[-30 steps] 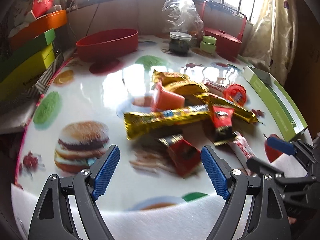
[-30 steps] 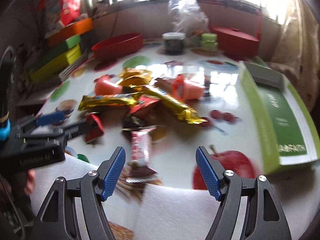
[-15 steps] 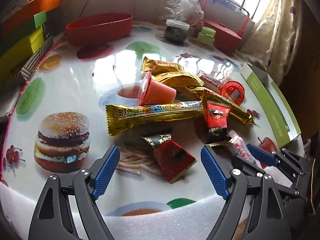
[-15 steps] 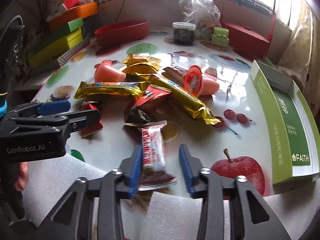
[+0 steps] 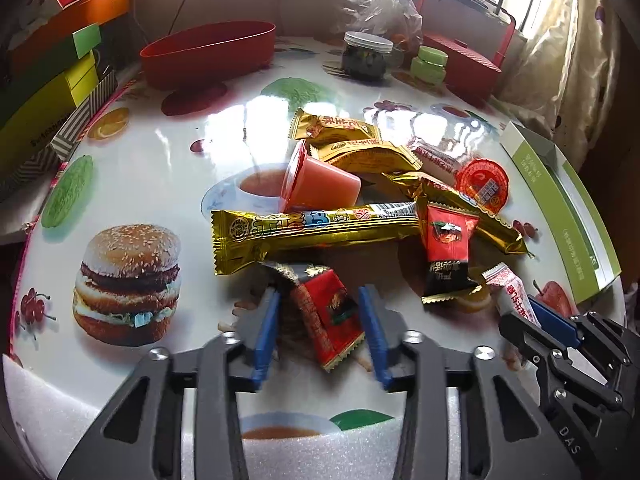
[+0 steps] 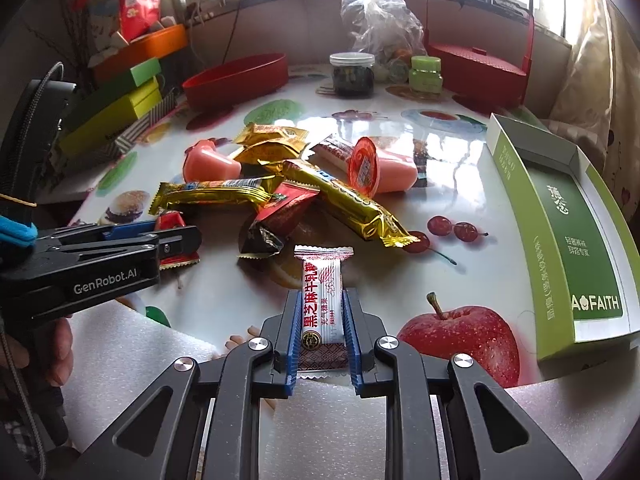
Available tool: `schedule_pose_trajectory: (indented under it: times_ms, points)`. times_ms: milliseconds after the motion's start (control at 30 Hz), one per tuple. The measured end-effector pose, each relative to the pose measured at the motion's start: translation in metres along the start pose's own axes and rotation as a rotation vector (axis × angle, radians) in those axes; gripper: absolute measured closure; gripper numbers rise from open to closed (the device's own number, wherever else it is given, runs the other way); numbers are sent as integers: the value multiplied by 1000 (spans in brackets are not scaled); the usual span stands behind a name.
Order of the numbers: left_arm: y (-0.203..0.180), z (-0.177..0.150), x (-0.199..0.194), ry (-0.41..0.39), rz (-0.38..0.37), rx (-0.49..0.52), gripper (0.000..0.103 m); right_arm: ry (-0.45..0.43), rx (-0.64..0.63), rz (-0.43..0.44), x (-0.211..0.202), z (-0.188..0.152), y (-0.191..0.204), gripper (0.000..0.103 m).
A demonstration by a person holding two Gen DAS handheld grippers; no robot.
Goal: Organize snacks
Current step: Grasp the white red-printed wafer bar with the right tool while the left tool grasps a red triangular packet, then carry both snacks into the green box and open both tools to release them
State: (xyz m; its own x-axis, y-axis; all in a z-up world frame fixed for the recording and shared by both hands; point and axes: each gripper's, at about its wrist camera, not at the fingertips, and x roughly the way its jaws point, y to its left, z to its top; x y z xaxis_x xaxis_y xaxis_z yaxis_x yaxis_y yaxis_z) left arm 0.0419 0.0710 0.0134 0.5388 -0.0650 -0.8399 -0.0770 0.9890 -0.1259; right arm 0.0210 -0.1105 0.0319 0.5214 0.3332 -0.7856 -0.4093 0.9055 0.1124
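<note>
Between the right gripper's pads: the right gripper [image 6: 322,334] is clenched on a white nougat bar [image 6: 322,304]; both blue pads press its long sides, and its top end sticks out toward the pile.
Left gripper: the left gripper [image 5: 318,334] has just been closing, and a small red packet [image 5: 328,314] lies tilted between its jaws. The right pad is at the packet's edge; beside the left pad a gap shows, so no firm grip is visible.
Red packet's place: on the table [image 5: 168,160], just in front of the long gold bar [image 5: 316,230].
Snack pile: behind the gold bar lies a pink jelly cup [image 5: 320,184] on its side, two gold packets [image 5: 352,142], a second jelly cup with red lid [image 6: 380,170], and a red-black packet [image 5: 446,256].
Further out: a red oval basin [image 6: 236,80] at the far left, a dark jar [image 6: 352,74] and a green jar [image 6: 426,74] at the far edge, a green box [image 6: 576,232] at the right.
Person: a hand [image 6: 60,348] holds the left gripper's handle.
</note>
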Motion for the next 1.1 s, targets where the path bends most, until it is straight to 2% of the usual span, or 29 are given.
schedule_pose_trajectory:
  times_ms: [367,700,800,1100]
  points:
    - [1,-2,-10,-32,-12,8,84,-27,11,17,-7,0,-4,84]
    - [-8,0,-30,-85,-46,32,84,-75,28,13,-23,3,-8,84]
    - [-15,2,-39,-111,-46,55,84,-96,39,8,-30,4,-12,84]
    - [-54,17,-53,-152,-128,129,84,-165,101,-40,-57,10,-37,84]
